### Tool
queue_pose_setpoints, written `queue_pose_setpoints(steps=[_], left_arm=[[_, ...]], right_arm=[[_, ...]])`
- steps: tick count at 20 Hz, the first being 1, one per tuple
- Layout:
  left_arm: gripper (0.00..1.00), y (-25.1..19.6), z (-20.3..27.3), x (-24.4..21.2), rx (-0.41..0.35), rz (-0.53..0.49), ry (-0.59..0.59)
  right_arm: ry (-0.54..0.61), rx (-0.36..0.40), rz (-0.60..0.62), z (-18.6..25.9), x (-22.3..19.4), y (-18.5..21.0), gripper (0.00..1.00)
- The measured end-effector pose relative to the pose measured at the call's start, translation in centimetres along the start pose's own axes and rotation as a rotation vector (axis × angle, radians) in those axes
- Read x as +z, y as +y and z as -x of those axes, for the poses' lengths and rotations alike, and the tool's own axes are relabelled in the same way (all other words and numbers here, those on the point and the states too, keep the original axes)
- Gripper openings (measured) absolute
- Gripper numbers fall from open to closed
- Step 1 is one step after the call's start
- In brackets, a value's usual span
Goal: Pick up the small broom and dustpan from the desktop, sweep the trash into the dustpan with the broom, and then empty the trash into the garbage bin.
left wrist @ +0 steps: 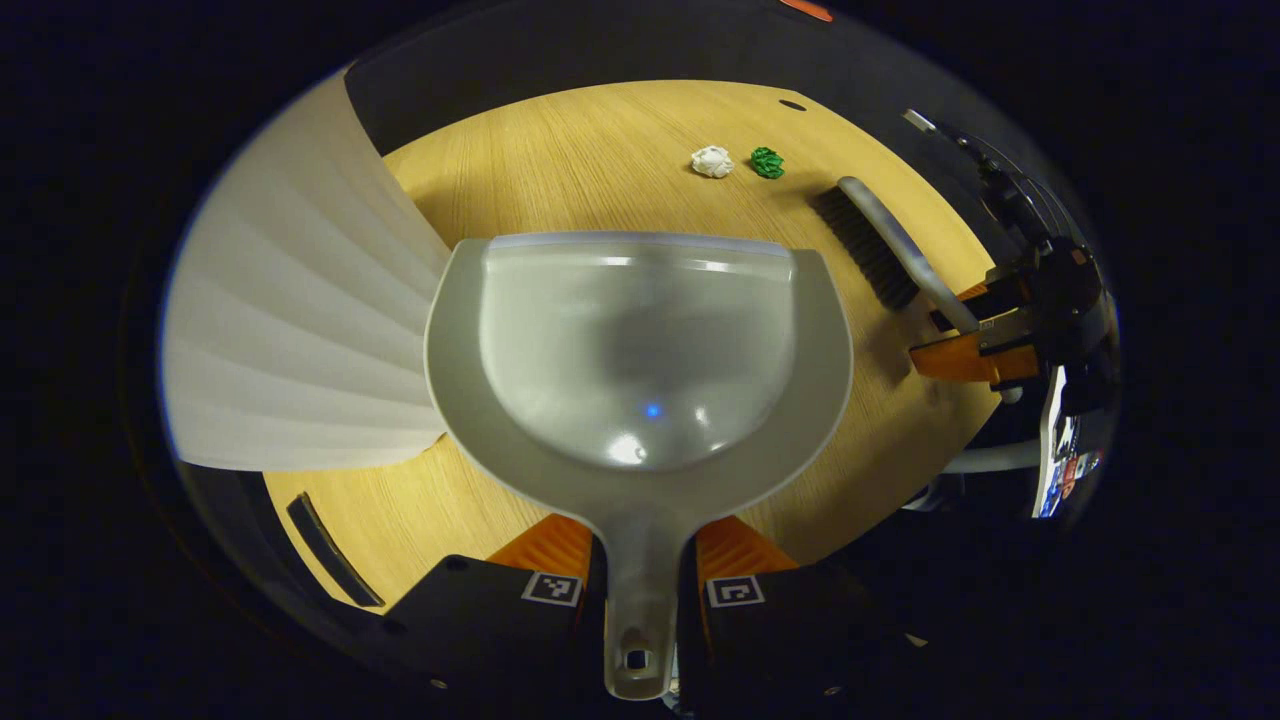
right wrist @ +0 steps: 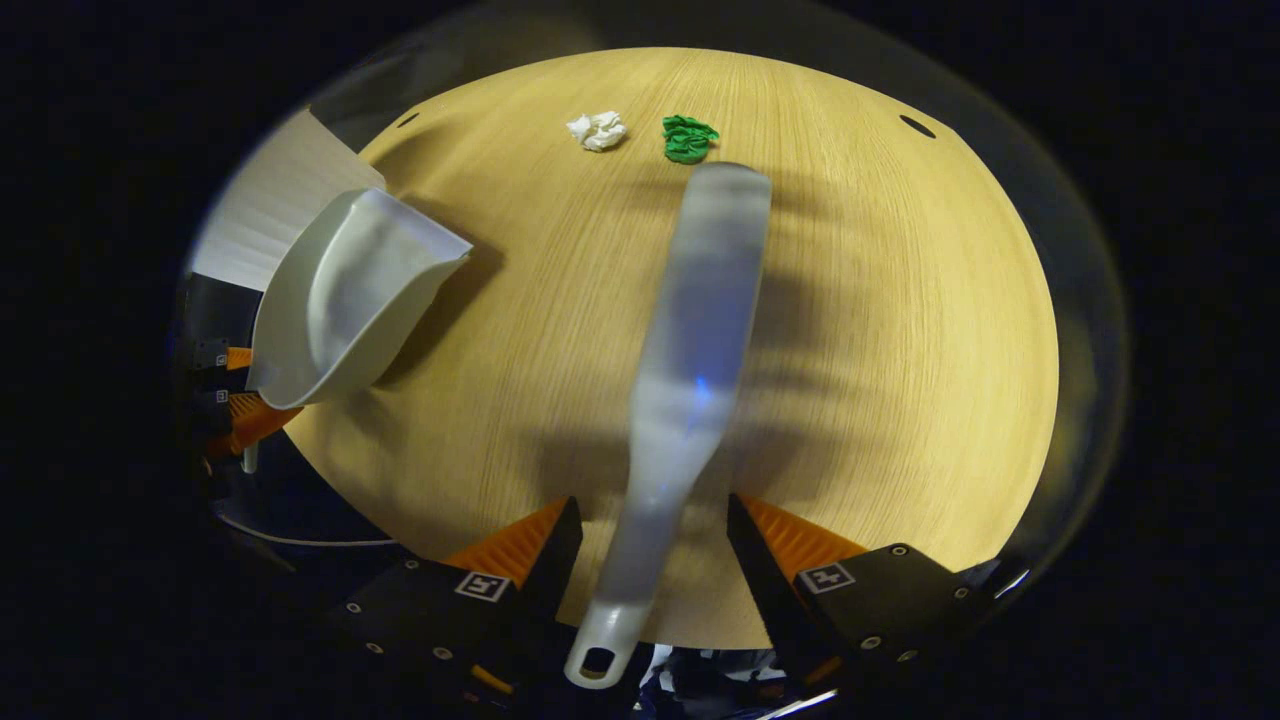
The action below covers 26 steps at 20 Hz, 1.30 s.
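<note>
On the pale wood-grain worktop (right wrist: 880,330) lie a white paper wad (right wrist: 597,130) and a green paper wad (right wrist: 688,138), close together near the far edge. Dark booth surrounds it; a white pleated sheet (left wrist: 290,330) stands at one side. Left gripper (left wrist: 640,560) clamps the dustpan (left wrist: 640,350) handle; right gripper (right wrist: 650,550) has its fingers spread wider than the broom (right wrist: 690,380) handle between them, contact unclear. Square coded tags mark the grippers; no legible writing

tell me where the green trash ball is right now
The green trash ball lies on the desktop near its far edge, right beside the white paper wad and just past the broom tip in the right gripper view.
</note>
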<state>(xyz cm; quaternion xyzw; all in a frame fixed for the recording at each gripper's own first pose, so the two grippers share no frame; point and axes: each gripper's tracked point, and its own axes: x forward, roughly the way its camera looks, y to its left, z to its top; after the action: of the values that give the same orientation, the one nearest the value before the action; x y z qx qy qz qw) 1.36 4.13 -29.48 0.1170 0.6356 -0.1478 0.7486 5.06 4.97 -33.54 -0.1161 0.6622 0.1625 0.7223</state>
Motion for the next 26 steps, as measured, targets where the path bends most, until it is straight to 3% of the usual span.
queue_pose_setpoints(steps=[1,4,7,10,12,16,21,23,26], left_arm=[[0.31,0.2,0.0,0.1,-0.004,-0.012,-0.004],[0.31,0.5,-0.4,0.0,-0.020,-0.040,-0.006],[0.31,0.7,-0.4,0.1,-0.038,-0.076,-0.005],[0.31,1.1,-0.3,0.5,-0.039,-0.107,0.002],[0.31,1.4,-0.5,0.6,-0.036,-0.141,0.006],[0.31,2.1,-0.8,0.8,-0.052,-0.219,0.029],[0.31,2.6,-1.1,1.1,-0.059,-0.280,0.055],[0.31,2.6,-1.1,1.2,-0.070,-0.285,0.053],[0.31,2.6,-0.9,1.0,-0.078,-0.287,0.059]], right_arm=[[0.013,-0.014,-0.009,-0.4,0.0,0.1,0.63],[0.040,-0.030,-0.016,-0.3,0.4,0.2,0.28],[-0.026,-0.089,0.021,1.1,2.3,-1.8,0.18],[-0.081,-0.052,-0.052,3.4,5.9,-3.6,0.17],[-0.103,-0.097,-0.026,4.1,8.9,-6.1,0.17],[-0.104,-0.199,0.099,3.2,15.2,-10.1,0.17],[-0.012,-0.278,0.315,-1.1,20.0,-11.1,0.17],[0.005,-0.246,0.387,-1.2,20.1,-9.3,0.17],[0.026,-0.131,0.512,-0.8,18.7,-5.1,0.17]])
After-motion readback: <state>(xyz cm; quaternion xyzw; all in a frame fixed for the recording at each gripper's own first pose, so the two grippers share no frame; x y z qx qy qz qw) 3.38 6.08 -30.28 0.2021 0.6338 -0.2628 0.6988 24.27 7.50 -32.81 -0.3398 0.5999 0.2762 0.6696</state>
